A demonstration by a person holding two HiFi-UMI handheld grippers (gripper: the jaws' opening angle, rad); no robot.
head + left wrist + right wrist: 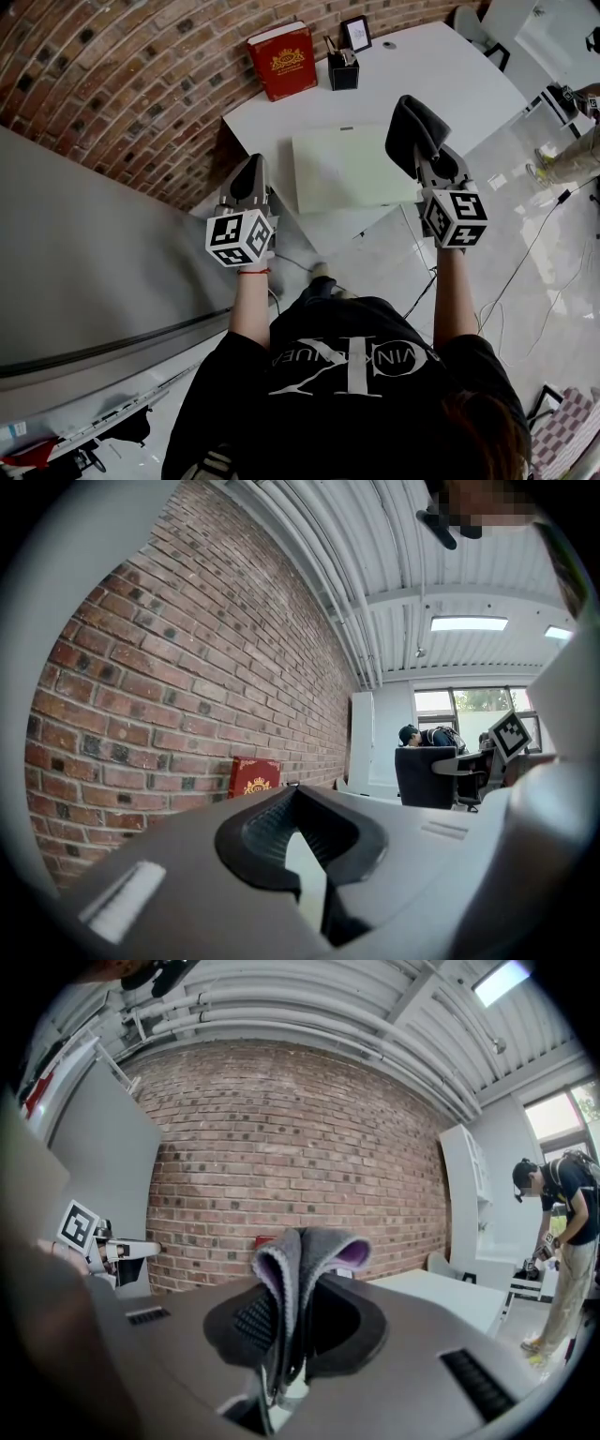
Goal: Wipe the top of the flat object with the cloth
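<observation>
A pale green flat sheet (349, 169) lies on the white table (441, 75). My right gripper (419, 155) hangs over the sheet's right edge, shut on a folded grey cloth (413, 125); in the right gripper view the cloth (298, 1269) stands up from between the jaws, grey outside and purple inside. My left gripper (250, 180) is held left of the sheet, off the table's corner, and is shut with nothing in it; in the left gripper view (298, 850) its jaws meet on nothing.
At the table's far edge stand a red book (281, 59), a black pen holder (343, 70) and a small framed picture (356, 34). A brick wall (122, 75) runs along the left. A person (562, 1241) stands at right; cables (525, 272) lie on the floor.
</observation>
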